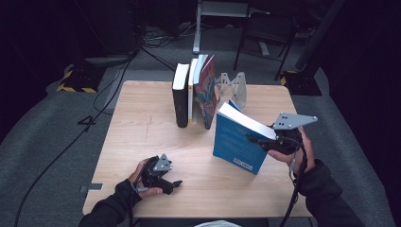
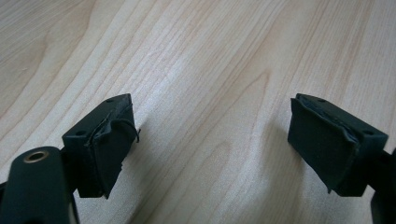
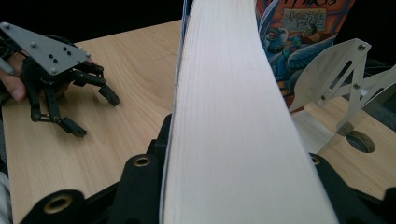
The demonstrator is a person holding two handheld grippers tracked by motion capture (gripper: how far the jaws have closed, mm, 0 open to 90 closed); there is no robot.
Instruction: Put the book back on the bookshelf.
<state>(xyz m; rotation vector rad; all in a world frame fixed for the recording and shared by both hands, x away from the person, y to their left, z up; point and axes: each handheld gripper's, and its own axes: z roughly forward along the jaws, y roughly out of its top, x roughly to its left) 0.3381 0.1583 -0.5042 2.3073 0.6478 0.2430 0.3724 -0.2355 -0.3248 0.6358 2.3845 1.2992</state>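
Blue book [image 1: 235, 144]: paperback, held tilted above the wooden table [image 1: 142, 109], fore-edge turned toward the holder, right of centre.
Right gripper [image 1: 255, 140]: jaws pinching the blue book across its page block [image 3: 233, 121]; book lifted clear of the tabletop.
Left gripper [image 1: 174, 186]: jaws spread, nothing between them, resting low over bare wood at front left, well apart from the book.
Standing row [image 1: 195, 92]: 3 or 4 books upright at the table's far middle, metal bookend [image 1: 232, 87] just beside them.
Progress: book picked up; placing it with the row appears left to do.
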